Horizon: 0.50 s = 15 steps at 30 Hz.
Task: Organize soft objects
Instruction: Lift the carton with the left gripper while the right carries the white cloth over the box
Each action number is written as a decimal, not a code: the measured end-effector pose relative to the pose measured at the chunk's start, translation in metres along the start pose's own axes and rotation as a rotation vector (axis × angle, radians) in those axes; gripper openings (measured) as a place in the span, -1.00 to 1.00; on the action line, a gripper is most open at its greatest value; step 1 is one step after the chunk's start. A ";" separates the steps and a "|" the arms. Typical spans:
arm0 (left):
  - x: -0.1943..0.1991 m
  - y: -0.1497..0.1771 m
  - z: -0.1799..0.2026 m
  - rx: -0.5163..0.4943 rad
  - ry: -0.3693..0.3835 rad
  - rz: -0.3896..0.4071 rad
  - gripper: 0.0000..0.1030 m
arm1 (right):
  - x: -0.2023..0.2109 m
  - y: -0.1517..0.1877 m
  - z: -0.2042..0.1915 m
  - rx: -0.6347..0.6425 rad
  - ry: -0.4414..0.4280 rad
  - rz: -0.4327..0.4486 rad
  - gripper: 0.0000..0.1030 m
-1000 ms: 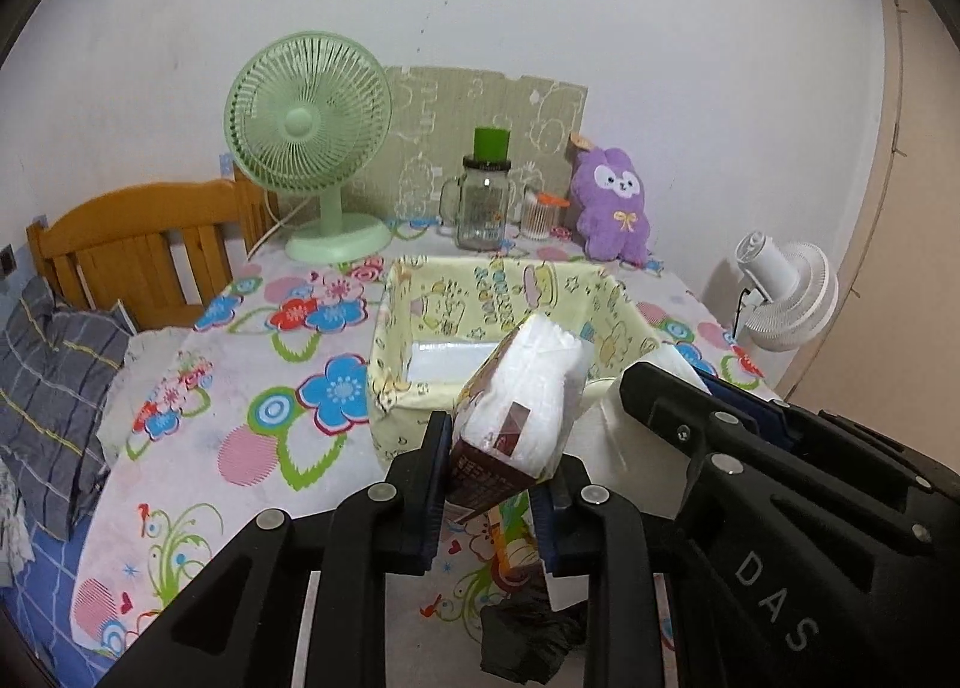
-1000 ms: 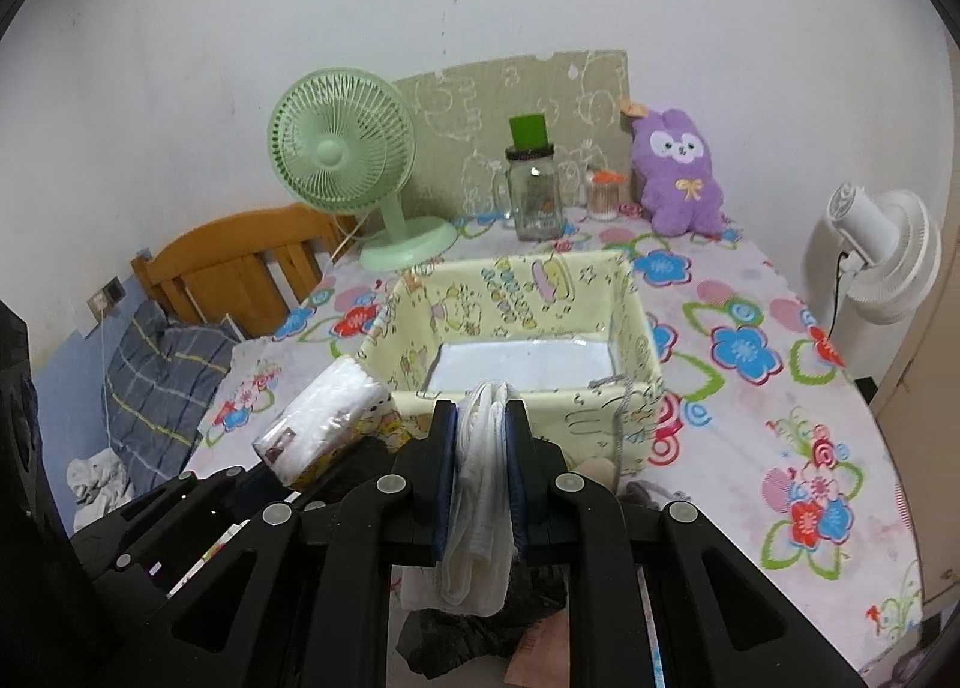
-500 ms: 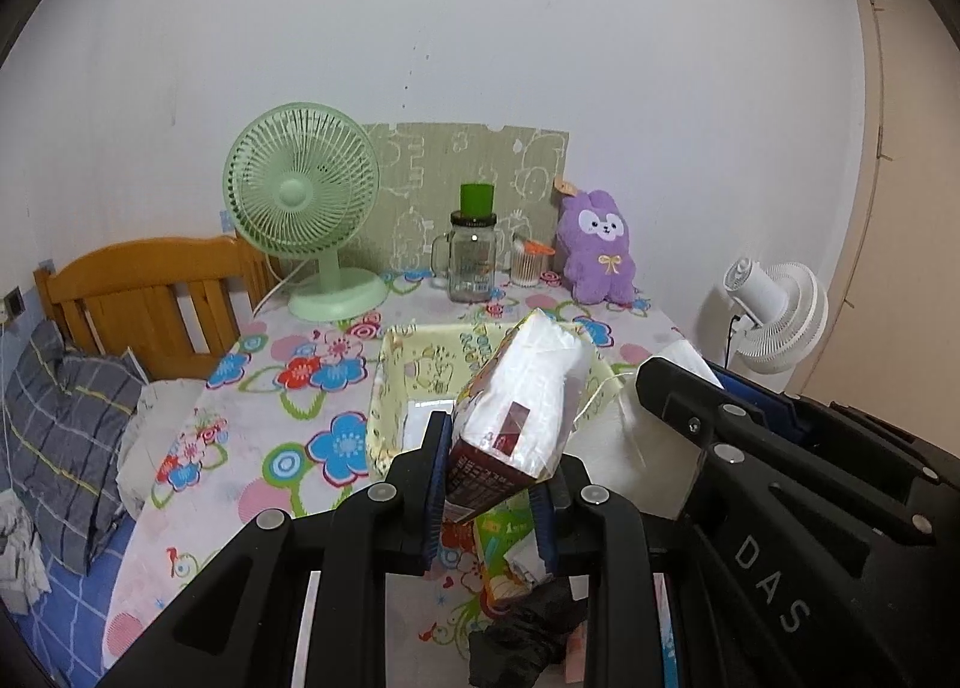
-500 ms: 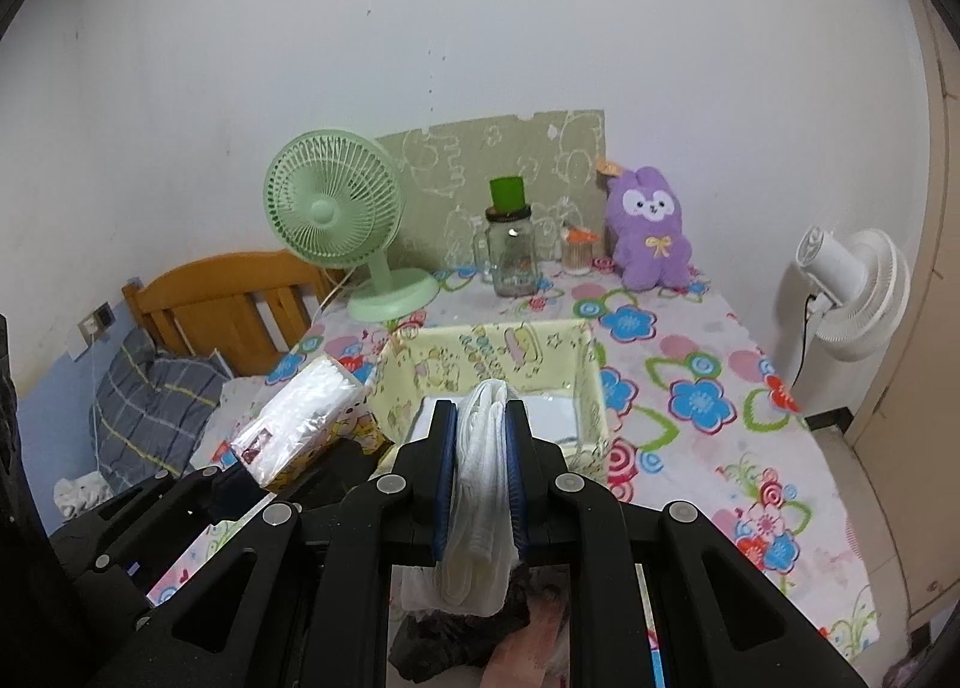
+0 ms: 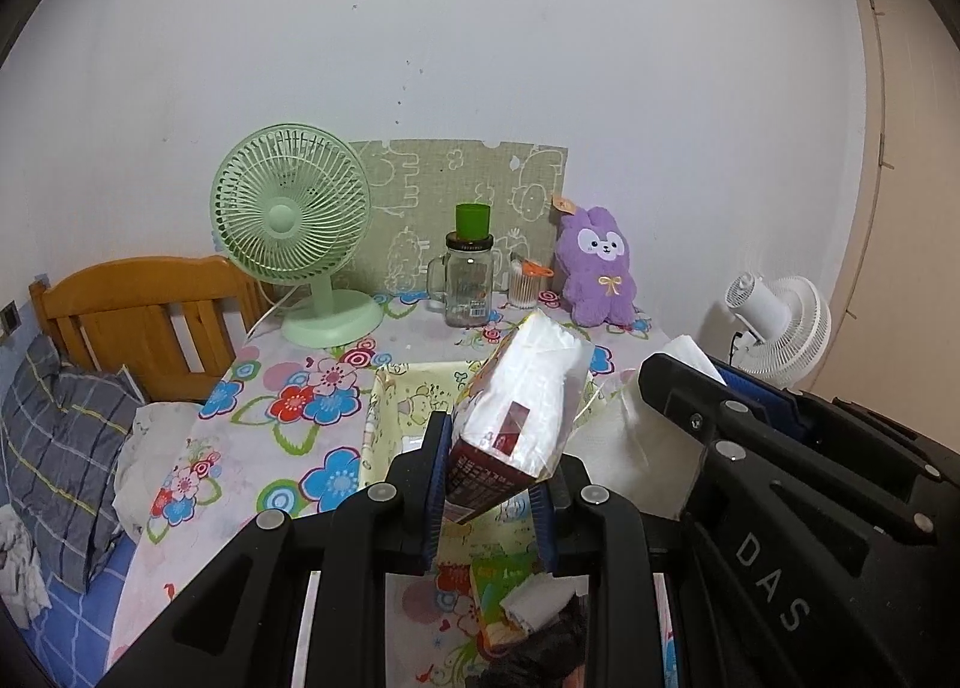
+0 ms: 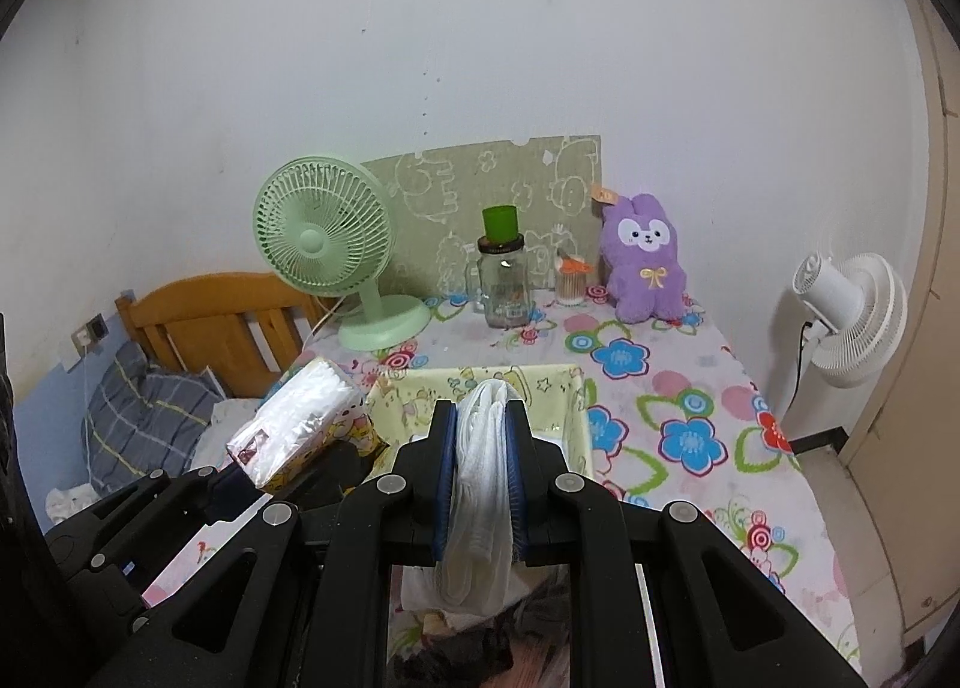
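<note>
Left gripper (image 5: 487,469) clamped on tissue pack (image 5: 521,415), pack tilted, held up over near edge of yellow fabric box (image 6: 570,388). Right gripper (image 6: 480,484) squeezing white cloth (image 6: 483,466), cloth hanging down below jaws, also above box's near side. Box sits mid flowery table (image 6: 690,388). Green fan (image 5: 294,220), glass jar (image 5: 468,280), purple plush bunny (image 5: 600,268) lined up by wall.

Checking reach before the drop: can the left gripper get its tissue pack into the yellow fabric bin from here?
Probably yes. The left gripper holds the tissue pack just in front of the yellow bin, whose open top looks unobstructed.
</note>
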<state>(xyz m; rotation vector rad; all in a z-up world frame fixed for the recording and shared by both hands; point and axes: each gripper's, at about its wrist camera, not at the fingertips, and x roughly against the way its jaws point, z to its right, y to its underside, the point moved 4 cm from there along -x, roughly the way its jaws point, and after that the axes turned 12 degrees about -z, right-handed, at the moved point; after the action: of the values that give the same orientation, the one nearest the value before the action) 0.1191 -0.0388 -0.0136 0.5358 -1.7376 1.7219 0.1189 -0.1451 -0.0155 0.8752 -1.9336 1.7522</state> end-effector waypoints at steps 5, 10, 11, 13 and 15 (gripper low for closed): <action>-0.016 -0.008 -0.002 0.005 -0.003 -0.012 -0.55 | -0.015 -0.009 0.004 0.002 -0.001 -0.007 -0.63; -0.031 -0.017 -0.004 0.002 -0.013 -0.021 -0.55 | -0.032 -0.019 0.006 0.005 0.013 -0.018 -0.63; -0.035 -0.019 -0.005 0.003 -0.015 -0.025 -0.55 | -0.035 -0.020 0.006 0.005 0.013 -0.020 -0.63; -0.042 -0.021 -0.006 0.007 -0.019 -0.031 -0.55 | -0.041 -0.024 0.008 0.006 0.016 -0.023 -0.63; -0.048 -0.024 -0.008 0.010 -0.024 -0.036 -0.55 | -0.050 -0.027 0.010 0.006 0.017 -0.030 -0.63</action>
<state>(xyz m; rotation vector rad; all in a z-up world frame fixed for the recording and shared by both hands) 0.1715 -0.0394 -0.0291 0.5911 -1.7264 1.7070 0.1751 -0.1458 -0.0297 0.8836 -1.8964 1.7435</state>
